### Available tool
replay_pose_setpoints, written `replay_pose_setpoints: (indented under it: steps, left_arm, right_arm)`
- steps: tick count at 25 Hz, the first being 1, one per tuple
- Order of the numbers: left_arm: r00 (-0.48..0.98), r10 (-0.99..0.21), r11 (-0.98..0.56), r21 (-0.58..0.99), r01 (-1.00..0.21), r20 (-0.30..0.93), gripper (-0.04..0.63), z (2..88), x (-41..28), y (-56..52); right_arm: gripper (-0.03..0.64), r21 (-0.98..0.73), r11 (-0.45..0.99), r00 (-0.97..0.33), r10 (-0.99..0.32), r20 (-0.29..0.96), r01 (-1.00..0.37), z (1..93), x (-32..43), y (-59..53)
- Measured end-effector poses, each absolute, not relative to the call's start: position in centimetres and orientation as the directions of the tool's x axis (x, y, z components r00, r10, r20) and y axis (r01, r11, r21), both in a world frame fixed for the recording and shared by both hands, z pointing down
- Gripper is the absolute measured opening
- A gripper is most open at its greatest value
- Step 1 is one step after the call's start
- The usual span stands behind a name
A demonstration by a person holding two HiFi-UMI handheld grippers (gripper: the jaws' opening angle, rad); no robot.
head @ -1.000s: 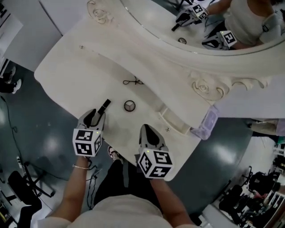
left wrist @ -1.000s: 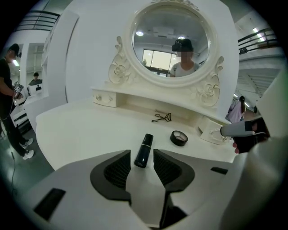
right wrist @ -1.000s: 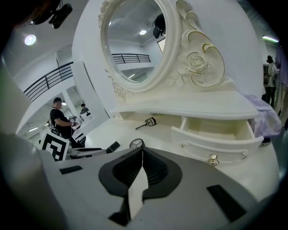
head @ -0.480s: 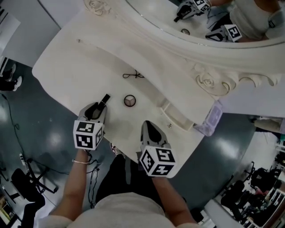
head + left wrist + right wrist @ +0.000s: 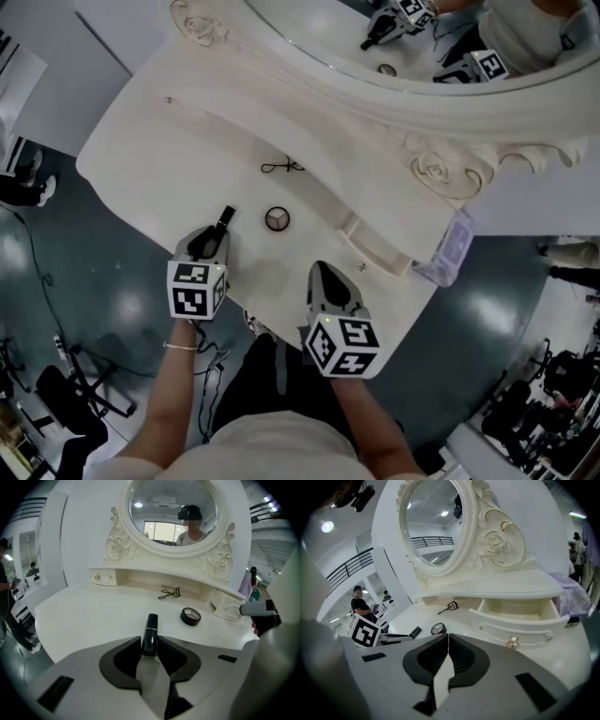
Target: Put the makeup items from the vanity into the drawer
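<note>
A black lipstick (image 5: 223,219) lies on the white vanity top (image 5: 159,159), its near end between the jaws of my left gripper (image 5: 214,236). In the left gripper view the jaws are closing and both pads touch the lipstick (image 5: 150,634). A round eyeshadow compact (image 5: 276,219) lies just right of it. A black eyelash curler (image 5: 281,168) lies farther back. The small right drawer (image 5: 370,246) stands pulled out, and its inside (image 5: 520,607) looks bare. My right gripper (image 5: 314,272) hovers at the vanity's front edge, shut on nothing.
An ornate oval mirror (image 5: 375,37) rises behind the top and reflects both grippers. A purple object (image 5: 450,251) sits beside the vanity's right end. A shut small drawer (image 5: 103,577) is at the back left. Dark floor surrounds the vanity.
The head view has shifted a little. My left gripper stays at the lipstick's near end throughout. The right gripper holds its place at the front edge.
</note>
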State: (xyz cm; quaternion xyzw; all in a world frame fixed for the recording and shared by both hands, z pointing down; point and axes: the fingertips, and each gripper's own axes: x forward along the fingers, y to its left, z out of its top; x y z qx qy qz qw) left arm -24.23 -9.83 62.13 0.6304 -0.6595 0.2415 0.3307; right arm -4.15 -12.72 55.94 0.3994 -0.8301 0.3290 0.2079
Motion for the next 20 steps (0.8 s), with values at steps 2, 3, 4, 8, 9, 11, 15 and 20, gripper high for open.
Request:
replay_pose_setpoints:
  steps: [2,3,4,8,9,11,15,20]
  left_arm:
    - [0.019,-0.671,0.095,0.111,-0.989,0.741,0.106,62.2,-24.3,-9.7]
    - [0.021,-0.671,0.096,0.115,-0.989,0.741,0.101,62.2,-24.3,-9.6]
    - [0.024,-0.671,0.094,0.117,-0.989,0.741,0.100,62.2,-24.3,-9.5]
    - [0.043,-0.690,0.092,0.147,-0.985,0.722,0.100,61.7,-23.8,-9.3]
    - [0.049,-0.698,0.095,0.160,-0.982,0.714,0.100,61.4,-23.6,-9.3]
    - [0.056,-0.710,0.093,0.171,-0.981,0.702,0.100,60.9,-22.9,-9.1]
    - [0.075,-0.724,0.045,0.155,-0.987,0.686,0.100,59.7,-21.5,-9.1]
    - [0.112,-0.734,-0.002,0.163,-0.987,0.670,0.100,58.5,-20.1,-9.3]
  right_arm:
    - [0.018,-0.381,0.462,-0.593,-0.531,0.605,-0.801,55.8,-3.9,-12.6]
    - [0.018,-0.381,0.461,-0.593,-0.534,0.602,-0.802,55.7,-3.8,-12.6]
    - [0.018,-0.381,0.460,-0.593,-0.538,0.599,-0.802,55.5,-3.7,-12.6]
    - [0.018,-0.383,0.456,-0.593,-0.552,0.586,-0.803,54.8,-3.4,-12.5]
    - [0.018,-0.383,0.455,-0.592,-0.556,0.584,-0.804,54.6,-3.3,-12.4]
    - [0.018,-0.382,0.450,-0.588,-0.563,0.581,-0.807,54.4,-2.9,-12.3]
    - [0.018,-0.381,0.435,-0.578,-0.582,0.573,-0.816,54.1,-2.2,-11.9]
    - [0.018,-0.377,0.419,-0.564,-0.614,0.553,-0.826,53.1,-1.3,-11.4]
